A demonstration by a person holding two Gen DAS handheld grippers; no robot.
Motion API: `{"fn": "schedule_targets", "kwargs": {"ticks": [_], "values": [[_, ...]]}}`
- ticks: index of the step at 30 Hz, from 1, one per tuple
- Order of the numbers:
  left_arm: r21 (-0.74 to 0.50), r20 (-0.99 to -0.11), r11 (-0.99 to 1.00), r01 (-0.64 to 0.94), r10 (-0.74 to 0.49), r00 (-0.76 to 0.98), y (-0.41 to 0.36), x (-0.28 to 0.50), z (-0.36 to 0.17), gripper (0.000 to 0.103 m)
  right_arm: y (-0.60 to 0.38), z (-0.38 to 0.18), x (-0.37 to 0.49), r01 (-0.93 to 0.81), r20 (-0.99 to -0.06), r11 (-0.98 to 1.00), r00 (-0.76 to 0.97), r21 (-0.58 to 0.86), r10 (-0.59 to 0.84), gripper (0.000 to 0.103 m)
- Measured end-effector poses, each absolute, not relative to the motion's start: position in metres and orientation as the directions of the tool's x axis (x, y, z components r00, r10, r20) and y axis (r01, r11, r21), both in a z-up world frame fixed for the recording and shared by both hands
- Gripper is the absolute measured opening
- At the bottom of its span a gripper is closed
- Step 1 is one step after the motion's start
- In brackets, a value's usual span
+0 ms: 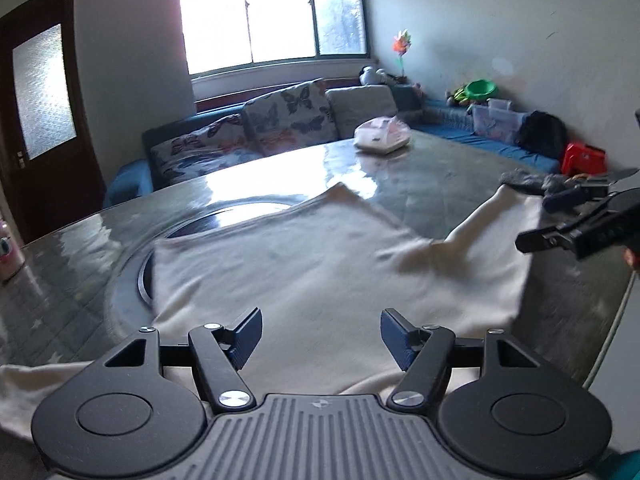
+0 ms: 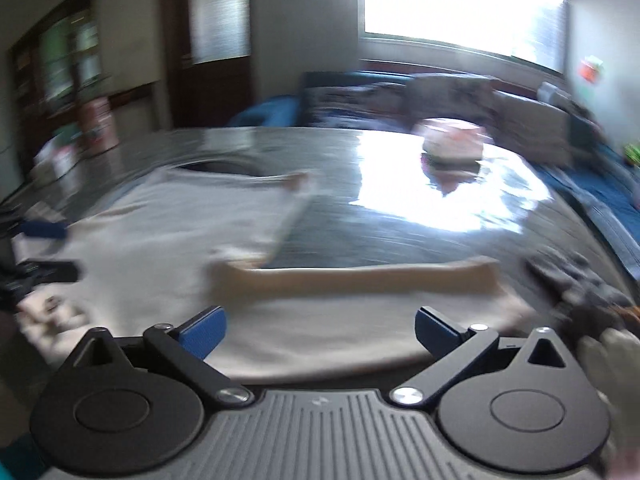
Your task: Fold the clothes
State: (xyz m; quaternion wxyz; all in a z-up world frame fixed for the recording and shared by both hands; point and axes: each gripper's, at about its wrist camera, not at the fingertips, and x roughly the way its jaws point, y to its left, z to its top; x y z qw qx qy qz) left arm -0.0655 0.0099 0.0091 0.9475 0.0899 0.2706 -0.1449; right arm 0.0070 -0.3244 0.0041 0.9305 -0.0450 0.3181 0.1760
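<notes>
A cream long-sleeved garment point(image 1: 320, 264) lies spread flat on the glossy round table point(image 1: 420, 176). One sleeve point(image 1: 492, 216) reaches toward the table's right side. My left gripper point(image 1: 321, 338) hovers over the near edge of the cloth, open, with nothing between its blue pads. My right gripper point(image 1: 560, 216) enters that view from the right, above the sleeve end. In the blurred right wrist view the garment point(image 2: 168, 232) and its sleeve point(image 2: 360, 276) lie ahead of my right gripper point(image 2: 321, 336), which stands wide open and empty. The left gripper point(image 2: 40, 248) shows at that frame's left edge.
A folded pink and white pile point(image 1: 382, 136) sits at the far side of the table. A dark grey knitted item point(image 1: 532, 182) lies at the right rim. A sofa with butterfly cushions point(image 1: 280, 120) stands behind, under a window. A dark door point(image 1: 40, 112) is at the left.
</notes>
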Motion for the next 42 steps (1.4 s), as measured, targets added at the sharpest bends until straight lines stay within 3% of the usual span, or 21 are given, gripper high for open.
{"fn": "schedule_targets", "kwargs": {"ticks": [9,15,23,30,42], "values": [[0.082,-0.559,0.926,0.369,-0.263,0.786,-0.019,-0.059,0.004,0.071,-0.398,-0.017,0.05,-0.076,-0.636,0.991,0.76,0.114,0.132,0.077],[0.089,-0.569,0.915,0.394,-0.277,0.774,-0.032,-0.059,0.0,0.074,-0.41,-0.028,0.062,0.019,-0.639,0.985,0.763,0.173,0.098,0.06],[0.093,-0.578,0.907,0.41,-0.286,0.764,-0.043,-0.058,-0.002,0.077,-0.416,-0.03,0.055,0.067,-0.597,0.972,0.798,0.226,0.084,0.011],[0.103,-0.593,0.902,0.419,-0.283,0.754,-0.052,-0.051,-0.009,0.078,-0.428,-0.015,0.04,0.06,-0.519,0.953,0.848,0.297,0.108,0.006],[0.116,-0.595,0.89,0.44,-0.292,0.748,-0.056,-0.049,-0.023,0.079,-0.402,0.064,0.017,-0.105,-0.365,0.96,0.91,0.259,0.197,0.004]]}}
